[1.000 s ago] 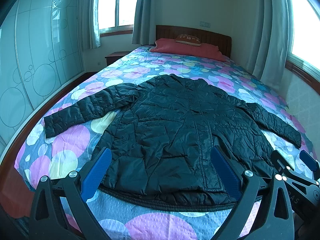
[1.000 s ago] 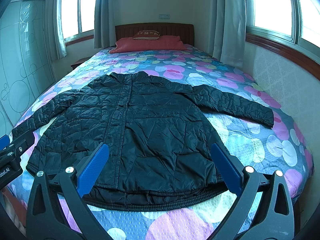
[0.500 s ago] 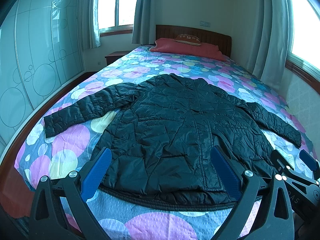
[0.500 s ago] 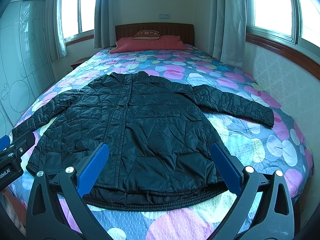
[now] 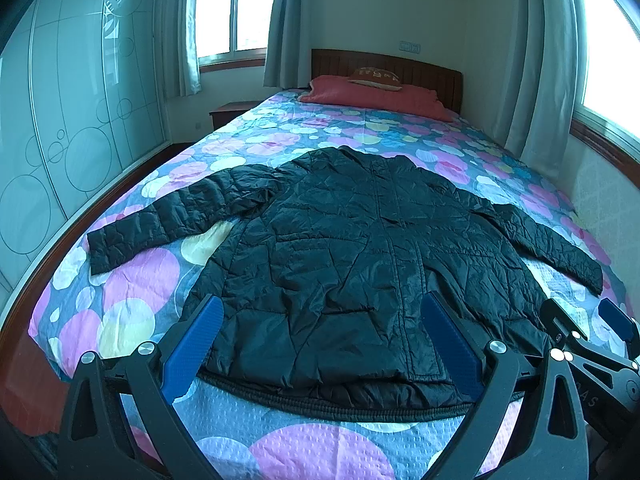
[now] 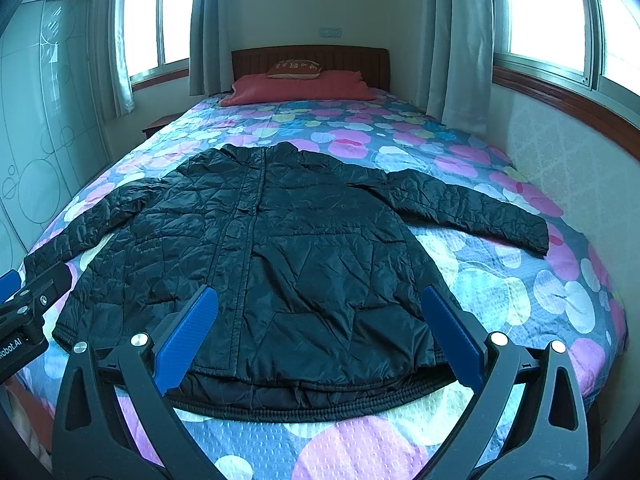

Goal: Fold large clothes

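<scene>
Your left gripper (image 5: pixel 320 336) base is cut off by the bottom edge; same for the right gripper (image 6: pixel 320 332). In the left wrist view, only one corner of the other tool shows. The cushion (image 6: pixel 295 69) print is too small to read. Both windows (image 6: pixel 560 8) are blown out. The black jacket (image 5: pixel 360 264) underside is hidden against the bedspread (image 5: pixel 132 280).
</scene>
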Demonstrator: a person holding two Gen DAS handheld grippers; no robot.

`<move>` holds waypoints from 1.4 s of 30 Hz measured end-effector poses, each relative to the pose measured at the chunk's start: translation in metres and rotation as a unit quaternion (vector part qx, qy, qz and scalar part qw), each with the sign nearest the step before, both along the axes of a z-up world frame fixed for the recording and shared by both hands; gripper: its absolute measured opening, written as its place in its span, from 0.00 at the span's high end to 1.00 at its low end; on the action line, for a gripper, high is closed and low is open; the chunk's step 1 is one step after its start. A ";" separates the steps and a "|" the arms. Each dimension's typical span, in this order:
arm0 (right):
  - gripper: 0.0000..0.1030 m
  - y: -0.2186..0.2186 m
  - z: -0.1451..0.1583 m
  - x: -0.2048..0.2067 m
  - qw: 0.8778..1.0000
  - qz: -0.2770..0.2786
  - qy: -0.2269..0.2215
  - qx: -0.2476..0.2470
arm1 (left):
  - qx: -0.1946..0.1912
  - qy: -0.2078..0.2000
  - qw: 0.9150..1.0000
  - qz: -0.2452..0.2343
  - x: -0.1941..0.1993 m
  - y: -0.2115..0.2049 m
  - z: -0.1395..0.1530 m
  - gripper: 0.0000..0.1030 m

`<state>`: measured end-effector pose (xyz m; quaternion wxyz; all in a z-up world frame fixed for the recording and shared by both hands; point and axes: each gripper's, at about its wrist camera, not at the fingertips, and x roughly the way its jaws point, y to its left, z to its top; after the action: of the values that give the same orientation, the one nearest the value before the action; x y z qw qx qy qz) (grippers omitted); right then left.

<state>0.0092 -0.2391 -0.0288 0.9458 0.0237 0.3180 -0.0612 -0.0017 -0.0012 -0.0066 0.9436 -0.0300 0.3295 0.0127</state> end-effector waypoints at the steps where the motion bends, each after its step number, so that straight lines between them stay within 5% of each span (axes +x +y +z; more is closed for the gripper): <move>1: 0.02 0.000 0.000 0.000 1.000 0.000 0.000 0.000 | 0.000 0.000 1.000 -0.001 -0.001 0.000 -0.001 0.05; 18: 0.02 -0.015 -0.007 0.012 0.999 -0.009 0.005 0.035 | -0.003 0.018 1.000 0.009 0.018 0.008 -0.019 0.05; 26: 0.02 -0.071 -0.025 0.046 0.996 -0.063 0.017 0.059 | 0.002 0.046 0.995 0.085 0.072 0.049 -0.043 0.05; 35: 0.03 -0.210 -0.061 0.089 0.972 -0.169 0.002 0.165 | 0.010 0.094 0.972 0.213 0.131 0.119 -0.087 0.05; 39: 0.19 -0.268 -0.081 0.102 0.956 -0.222 0.006 0.191 | -0.002 0.130 0.958 0.257 0.143 0.143 -0.108 0.05; 42: 0.20 -0.307 -0.094 0.104 0.937 -0.259 -0.008 0.234 | 0.002 0.142 0.948 0.285 0.148 0.152 -0.118 0.05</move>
<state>0.1130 -0.5460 -0.1231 0.8675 0.3265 0.2985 -0.2275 0.1459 0.1509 -0.1251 0.8440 -0.1182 0.4379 0.2862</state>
